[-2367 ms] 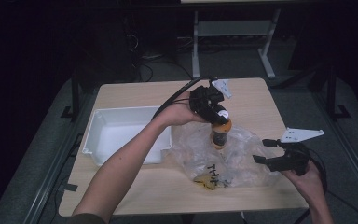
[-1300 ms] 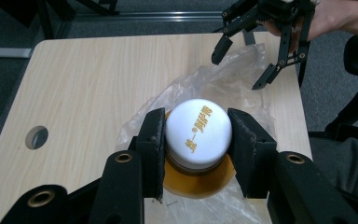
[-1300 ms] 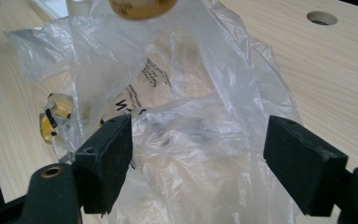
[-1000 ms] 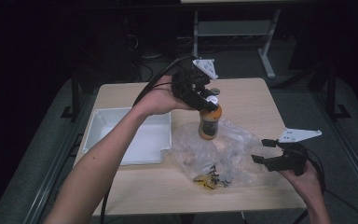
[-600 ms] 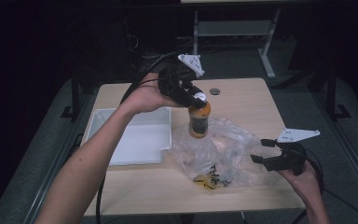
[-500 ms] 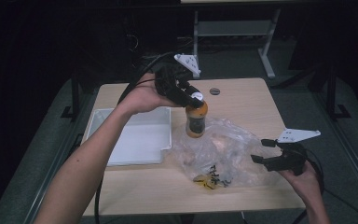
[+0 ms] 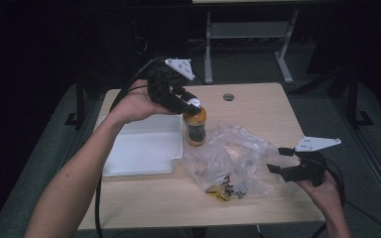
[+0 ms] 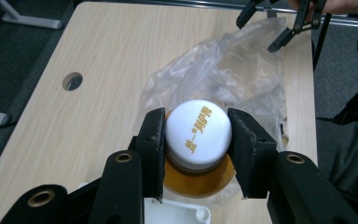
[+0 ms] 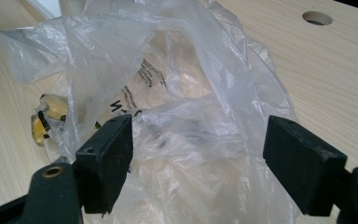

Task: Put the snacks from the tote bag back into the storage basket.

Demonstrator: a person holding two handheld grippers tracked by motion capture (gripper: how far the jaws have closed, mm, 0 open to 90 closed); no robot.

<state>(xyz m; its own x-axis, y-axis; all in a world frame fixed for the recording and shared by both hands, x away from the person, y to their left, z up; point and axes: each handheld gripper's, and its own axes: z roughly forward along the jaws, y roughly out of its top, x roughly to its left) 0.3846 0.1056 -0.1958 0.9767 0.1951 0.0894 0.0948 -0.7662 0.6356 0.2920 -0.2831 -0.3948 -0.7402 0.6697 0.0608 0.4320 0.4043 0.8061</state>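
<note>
An amber bottle with a white cap printed in gold stands upright between the white tray and a crumpled clear plastic bag. My left gripper is shut on that cap, one jaw on each side. Whether the bottle's base touches the table I cannot tell. My right gripper is open at the bag's right edge, and thin film of the bag lies between its spread jaws. A small yellow and black item and a printed label lie inside the bag.
The wooden table has a round cable hole near its far edge. The tray sits at the left, its corner just under the bottle. A desk frame stands beyond the table, with dark floor all round.
My left gripper has lifted the bottle away from the bag and carried it left and back toward the tray's right edge. The right gripper has stayed put and open.
</note>
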